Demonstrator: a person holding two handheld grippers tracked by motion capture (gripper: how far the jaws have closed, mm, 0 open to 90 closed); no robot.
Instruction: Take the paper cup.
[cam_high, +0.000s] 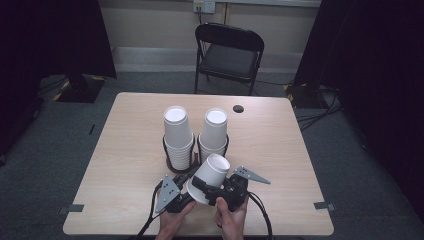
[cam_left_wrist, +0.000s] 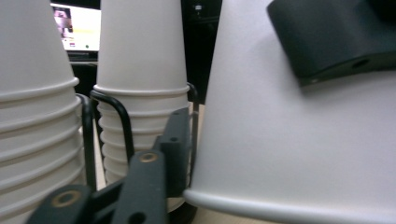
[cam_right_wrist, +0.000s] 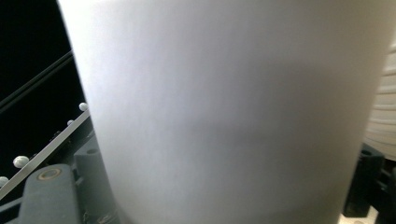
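I have a single white paper cup (cam_high: 211, 173) upside down and tilted near the front edge of my light wooden table (cam_high: 280, 150), its wide rim low toward me and its closed base raised toward the two stacks behind it. My right gripper (cam_high: 216, 186) sits at that cup's near side, and in the right gripper view the cup's white wall (cam_right_wrist: 224, 116) stands so close between my black jaws that I cannot make out whether the pads press on it or merely flank it. My left gripper (cam_high: 186, 186) comes in from the left, just beside the cup's rim; in the left gripper view its one visible black finger (cam_left_wrist: 144, 186) lies beside the cup (cam_left_wrist: 299, 140) without clearly touching it, so these jaws stand partly apart with nothing clamped that I can see, and a dark jaw of my other gripper rests against the cup's upper wall. Behind the cup, touching each other side by side, stand two black wire holders (cam_high: 170, 159), each carrying a stack of white paper cups turned upside down: the left stack (cam_high: 178, 135) and the right stack (cam_high: 214, 131). My tilted cup's base lies just in front of the right stack. Beyond the table a black folding chair (cam_high: 229, 55) stands on the grey carpet.
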